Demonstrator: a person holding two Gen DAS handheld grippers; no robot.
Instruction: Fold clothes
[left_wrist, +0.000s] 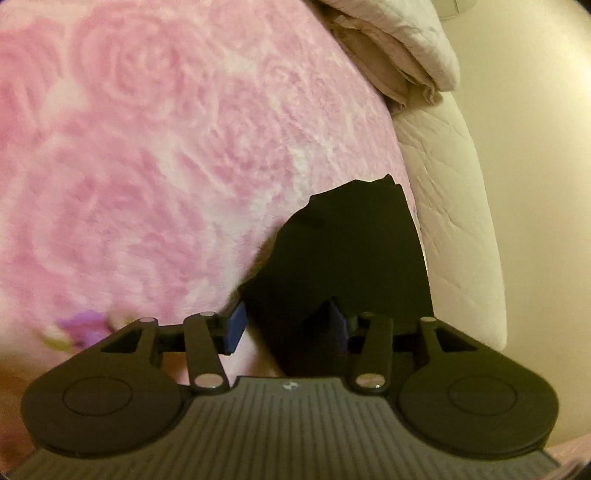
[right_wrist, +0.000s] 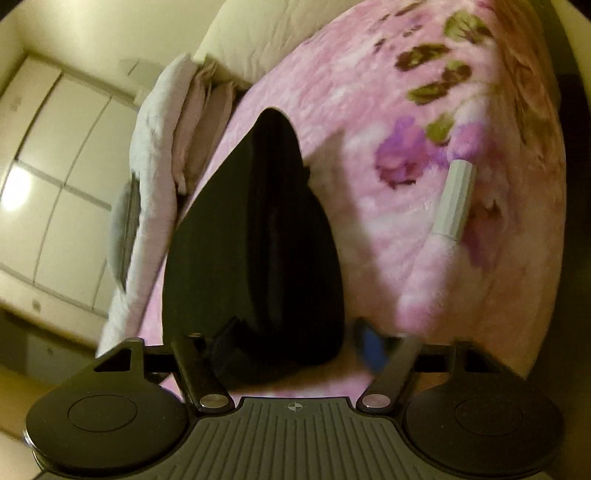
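A black garment lies on a pink rose-patterned blanket, near its right edge. My left gripper is open just above the garment's near end; its blue pads stand apart, with the cloth between them. In the right wrist view the same black garment lies folded lengthwise on the blanket. My right gripper is open over its near end; one blue pad is blurred, the other is half hidden by the cloth.
Folded pale bedding is piled at the blanket's far edge; it also shows in the right wrist view. A cream mattress edge runs on the right. A grey-white tube lies on the blanket. White cupboard doors stand behind.
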